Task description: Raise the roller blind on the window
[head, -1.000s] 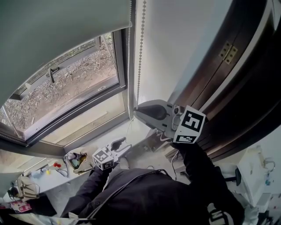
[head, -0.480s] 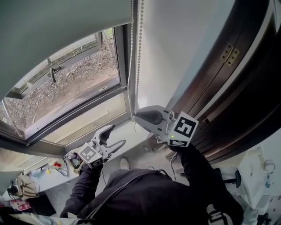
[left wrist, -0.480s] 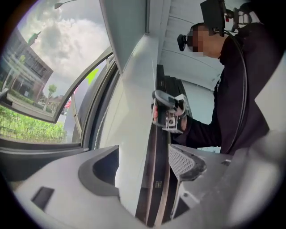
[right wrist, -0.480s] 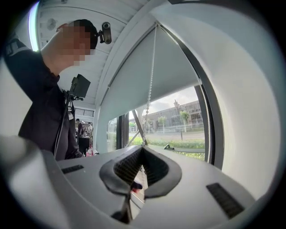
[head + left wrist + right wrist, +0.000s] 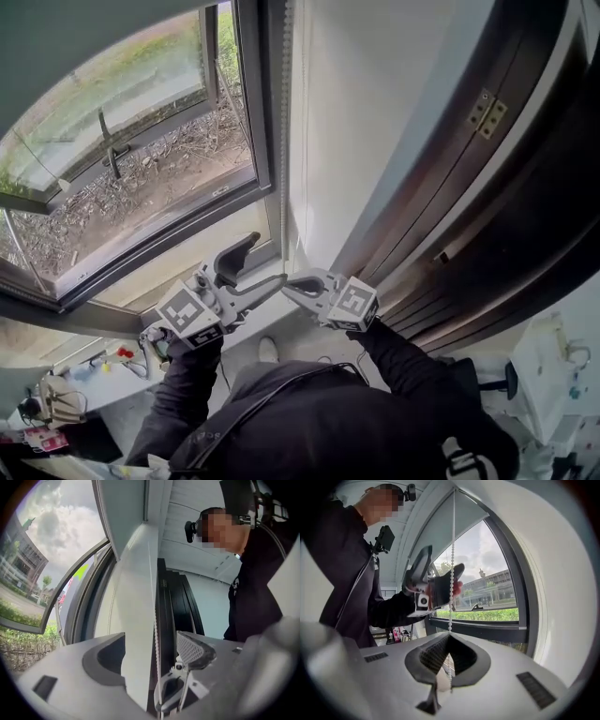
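Bead chain [image 5: 452, 550] hangs tight betw window frame [image 5: 259, 122] & side wall [image 5: 375, 122].

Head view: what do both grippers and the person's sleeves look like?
The left gripper and the right gripper are light grey moulded shells with dark textured pads. Each carries a white cube with black square markers. The person wears long black sleeves.

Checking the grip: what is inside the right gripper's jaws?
The white bead chain is pinched between the shut jaws of the right gripper, running straight up from them. Below the pinch only a short stretch shows; the gripper's body covers the rest.
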The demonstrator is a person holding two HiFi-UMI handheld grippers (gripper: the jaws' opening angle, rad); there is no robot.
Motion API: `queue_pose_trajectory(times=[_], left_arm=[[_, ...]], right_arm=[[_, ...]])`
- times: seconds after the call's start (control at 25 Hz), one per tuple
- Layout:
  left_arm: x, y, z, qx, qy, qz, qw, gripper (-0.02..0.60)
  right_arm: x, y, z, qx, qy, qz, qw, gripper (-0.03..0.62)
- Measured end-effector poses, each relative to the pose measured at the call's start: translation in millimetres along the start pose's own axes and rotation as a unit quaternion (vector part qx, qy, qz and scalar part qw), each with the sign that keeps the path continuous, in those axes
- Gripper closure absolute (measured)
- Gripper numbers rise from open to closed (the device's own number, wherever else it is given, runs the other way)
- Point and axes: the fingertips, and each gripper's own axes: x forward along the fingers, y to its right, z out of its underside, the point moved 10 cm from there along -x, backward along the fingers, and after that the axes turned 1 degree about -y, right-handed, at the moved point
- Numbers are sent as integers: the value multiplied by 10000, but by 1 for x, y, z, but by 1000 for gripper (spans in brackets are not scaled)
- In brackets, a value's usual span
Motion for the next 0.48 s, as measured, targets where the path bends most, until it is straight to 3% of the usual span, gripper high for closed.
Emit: queue_pose_trajectory(times=[0.48], left_arm=[[34, 2, -65, 185, 206, 459, 9986, 249]], right_arm=[[3, -12, 27, -7, -191, -138, 9997, 586]])
